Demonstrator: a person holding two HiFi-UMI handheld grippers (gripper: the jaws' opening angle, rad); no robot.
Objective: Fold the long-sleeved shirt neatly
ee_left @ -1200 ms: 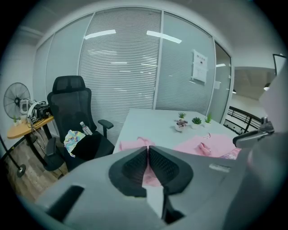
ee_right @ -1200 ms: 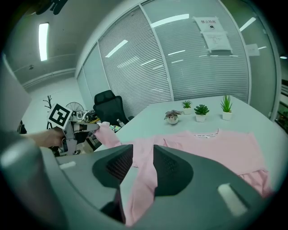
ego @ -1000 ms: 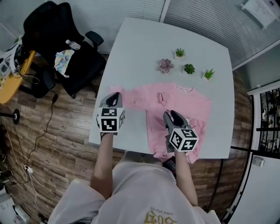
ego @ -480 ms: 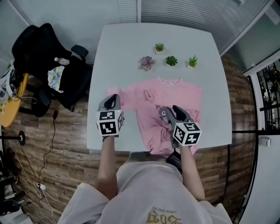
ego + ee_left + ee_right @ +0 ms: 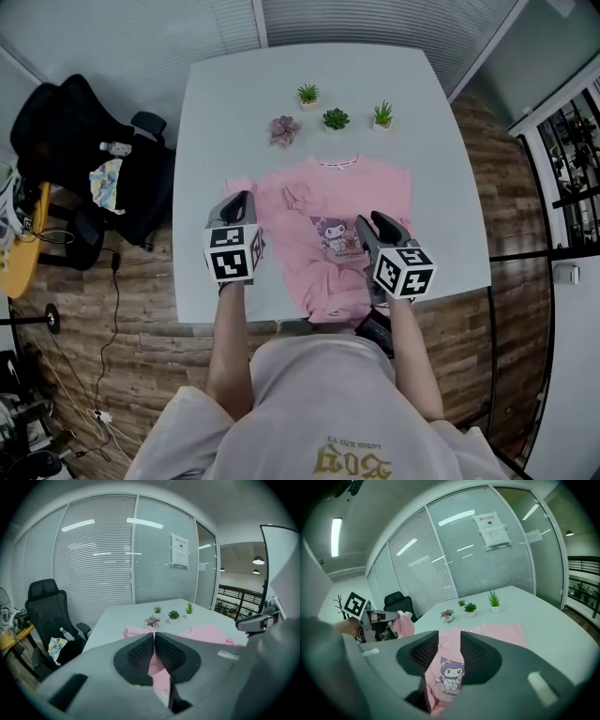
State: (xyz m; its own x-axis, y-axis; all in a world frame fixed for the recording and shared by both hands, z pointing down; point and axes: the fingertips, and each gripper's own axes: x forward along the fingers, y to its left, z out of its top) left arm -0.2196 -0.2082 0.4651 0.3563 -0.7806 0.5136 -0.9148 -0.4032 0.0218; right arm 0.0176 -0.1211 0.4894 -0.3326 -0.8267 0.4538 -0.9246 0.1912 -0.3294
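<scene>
A pink long-sleeved shirt (image 5: 328, 202) with a cartoon print lies face up on the white table (image 5: 225, 103), its hem at the near edge. My left gripper (image 5: 239, 199) is at the shirt's left side, shut on the pink cloth of the left sleeve. In the left gripper view its jaws (image 5: 154, 637) meet, with pink cloth hanging beneath them. The right gripper view shows that left gripper (image 5: 377, 617) with a bunch of pink cloth. My right gripper (image 5: 380, 223) hovers over the shirt's right half. Its jaws (image 5: 449, 641) stand apart, and the print (image 5: 449, 672) shows through the gap.
Three small green potted plants (image 5: 336, 119) and a purple succulent (image 5: 284, 129) stand beyond the collar. A black office chair (image 5: 75, 150) with a bottle and a cloth on it is left of the table. Glass walls with blinds lie behind.
Both grippers have shifted right along the table's near side. The left one has drawn the sleeve in toward the shirt's body. The right one now hangs over the right half.
</scene>
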